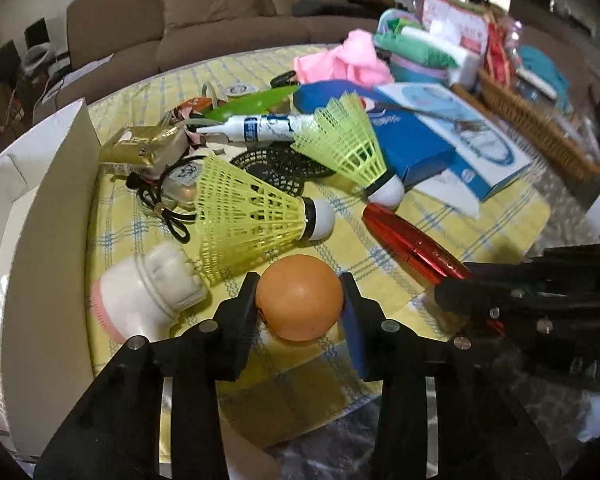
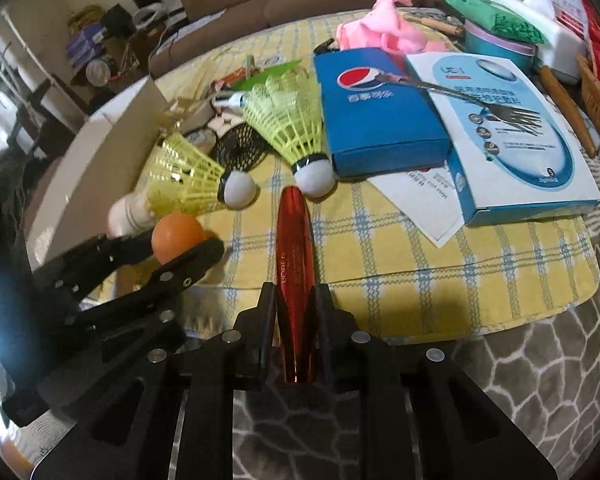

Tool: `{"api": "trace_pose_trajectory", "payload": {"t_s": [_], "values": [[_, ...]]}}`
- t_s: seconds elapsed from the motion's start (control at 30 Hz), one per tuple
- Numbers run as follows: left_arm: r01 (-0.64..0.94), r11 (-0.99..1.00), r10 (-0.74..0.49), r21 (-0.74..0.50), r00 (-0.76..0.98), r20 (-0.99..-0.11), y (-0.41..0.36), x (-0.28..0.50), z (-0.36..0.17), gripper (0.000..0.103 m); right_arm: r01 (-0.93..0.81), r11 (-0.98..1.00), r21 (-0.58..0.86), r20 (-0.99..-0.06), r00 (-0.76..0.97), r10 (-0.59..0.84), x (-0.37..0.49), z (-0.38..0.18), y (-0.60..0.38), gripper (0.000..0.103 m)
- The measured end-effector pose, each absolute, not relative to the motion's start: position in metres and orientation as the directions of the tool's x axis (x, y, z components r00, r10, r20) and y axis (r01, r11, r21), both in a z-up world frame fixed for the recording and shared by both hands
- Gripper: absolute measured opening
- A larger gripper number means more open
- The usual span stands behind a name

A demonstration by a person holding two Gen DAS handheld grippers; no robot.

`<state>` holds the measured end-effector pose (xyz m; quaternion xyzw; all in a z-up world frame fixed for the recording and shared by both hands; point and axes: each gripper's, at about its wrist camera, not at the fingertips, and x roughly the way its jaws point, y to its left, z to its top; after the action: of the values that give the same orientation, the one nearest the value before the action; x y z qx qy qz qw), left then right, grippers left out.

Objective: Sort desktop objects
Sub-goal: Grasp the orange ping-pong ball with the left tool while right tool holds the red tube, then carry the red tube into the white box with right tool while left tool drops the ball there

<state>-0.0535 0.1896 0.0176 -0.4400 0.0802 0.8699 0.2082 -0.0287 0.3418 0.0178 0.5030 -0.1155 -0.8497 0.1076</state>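
Your left gripper [image 1: 300, 300] pinches the orange ball [image 1: 299, 297], right gripper [image 2: 294, 304] the red tube [image 2: 295, 264]; lift both straight from between the jaws

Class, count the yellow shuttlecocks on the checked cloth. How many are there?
2. One shuttlecock lies just behind the orange ball; the other shuttlecock leans against the blue Pepsi box. More may hide under the clutter.

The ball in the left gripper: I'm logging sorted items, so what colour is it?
Orange, plain and unpatterned; the ball shows best in the left wrist view.
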Motion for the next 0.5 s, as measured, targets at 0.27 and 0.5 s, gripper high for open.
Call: {"api": "trace_pose_trajectory", "payload": {"t_s": [0.27,0.5], "values": [[-0.439,-0.878,0.428,-0.192,-0.538,-0.726,0.135,-0.03,0.087,0.036,0.038,-0.87,0.492,-0.735,-0.517,-0.439,-0.014,0.035,0.359,0.019],[-0.4,-0.879,0.461,-0.261,-0.567,-0.682,0.043,-0.021,0.145,0.036,0.039,-0.876,0.482,-0.716,-0.559,-0.419,-0.008,0.06,0.341,0.019]]}}
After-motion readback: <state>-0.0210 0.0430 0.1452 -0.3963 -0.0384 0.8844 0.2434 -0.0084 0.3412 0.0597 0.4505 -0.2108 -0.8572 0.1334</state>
